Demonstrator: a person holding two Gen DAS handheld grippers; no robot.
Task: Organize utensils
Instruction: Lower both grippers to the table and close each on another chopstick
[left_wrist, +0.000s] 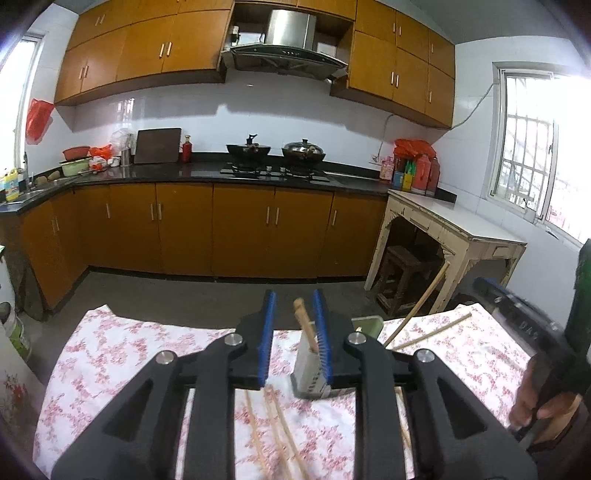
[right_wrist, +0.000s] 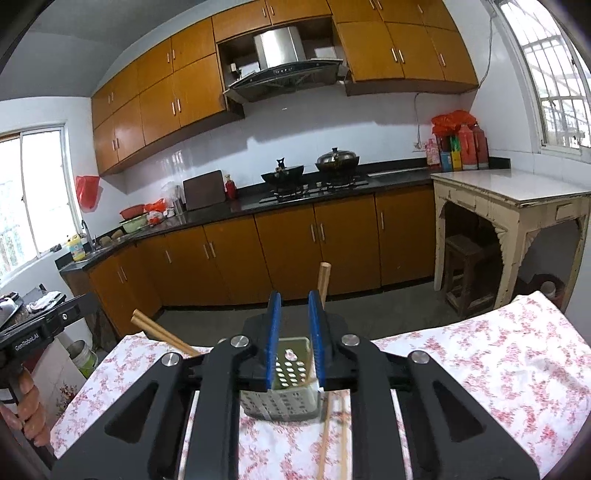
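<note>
Holding both grippers low over the cloth (left_wrist: 110, 343), you have a narrow gap in each. Left gripper (left_wrist: 295, 306): jaws slightly apart; two chopsticks (left_wrist: 304, 325) stand between them, close to the right pad, leaning out of the holder (left_wrist: 310, 373) just ahead. Whether that pad touches them, you cannot tell; nothing looks clamped. Right gripper (right_wrist: 294, 306): jaws slightly apart and empty, the holder (right_wrist: 282, 384) seen straight through the gap, just beyond the tips, and one wooden handle (right_wrist: 324, 280) rising behind the right pad.

Loose chopsticks lie under each gripper: several (left_wrist: 275, 432) below the left, a pair (right_wrist: 332, 435) below the right. More (left_wrist: 430, 330) lie off to the left gripper's right, toward your right hand (left_wrist: 535, 398).

Judgement: the step in hand looks like a release into the holder. To do it well, open a little wider before backing off, so the pad does not drag the sticks out. Withdraw straight along the fingers, level, without sideways sweep; the holder is light and may tip. For the next pick, come down onto one stick near its middle.
</note>
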